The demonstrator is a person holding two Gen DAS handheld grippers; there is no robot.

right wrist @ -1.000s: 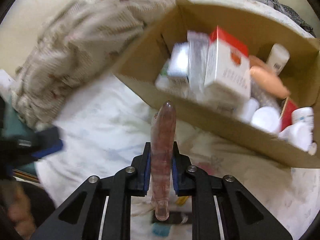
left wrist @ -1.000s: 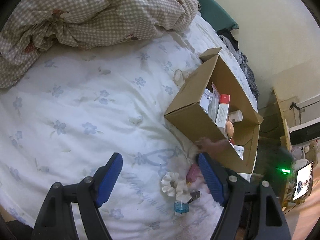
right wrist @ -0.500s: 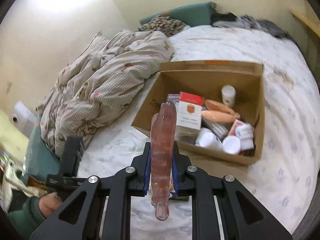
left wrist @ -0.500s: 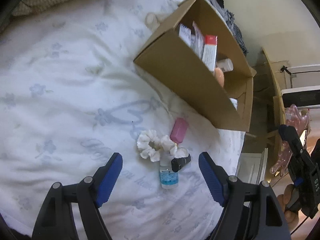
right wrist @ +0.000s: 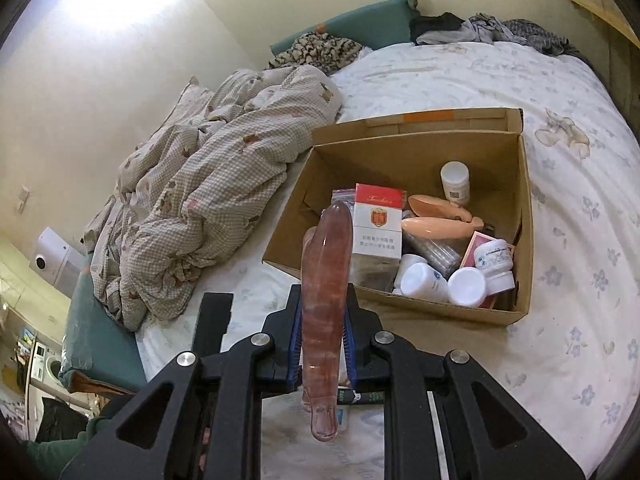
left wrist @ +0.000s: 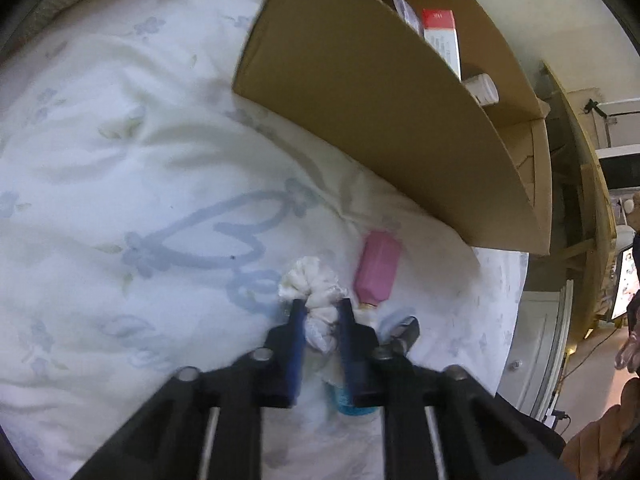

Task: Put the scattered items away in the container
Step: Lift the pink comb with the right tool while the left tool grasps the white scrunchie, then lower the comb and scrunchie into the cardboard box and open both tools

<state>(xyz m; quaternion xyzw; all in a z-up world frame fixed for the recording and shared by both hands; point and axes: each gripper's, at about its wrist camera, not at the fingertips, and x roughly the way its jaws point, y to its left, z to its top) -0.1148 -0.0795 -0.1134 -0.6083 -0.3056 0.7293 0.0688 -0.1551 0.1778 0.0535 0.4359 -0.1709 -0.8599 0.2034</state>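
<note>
My left gripper [left wrist: 320, 306] is down on the bed sheet, shut on a white frilly scrunchie [left wrist: 308, 282]. A pink bottle [left wrist: 378, 272] lies just right of it. A small blue-labelled bottle [left wrist: 352, 404] sits under the fingers, and a small black item [left wrist: 404, 330] lies beside them. The open cardboard box [left wrist: 360, 92] stands beyond. My right gripper [right wrist: 323, 312] is held above the bed in front of the box [right wrist: 524, 220], shut on a long translucent pink hair clip [right wrist: 324, 272]. The box holds a red-and-white carton [right wrist: 378, 226], white jars and peach-coloured items.
A rumpled checked quilt [right wrist: 208, 200] lies left of the box. A green cushion [right wrist: 360, 26] and a pile of clothes [right wrist: 492, 26] sit at the far end of the bed. A person's hand [left wrist: 600, 440] shows at lower right, past the bed's edge.
My left gripper has dropped to the sheet and gone from wide open to shut on the scrunchie. The right gripper has pulled back and up from the box, still holding the clip.
</note>
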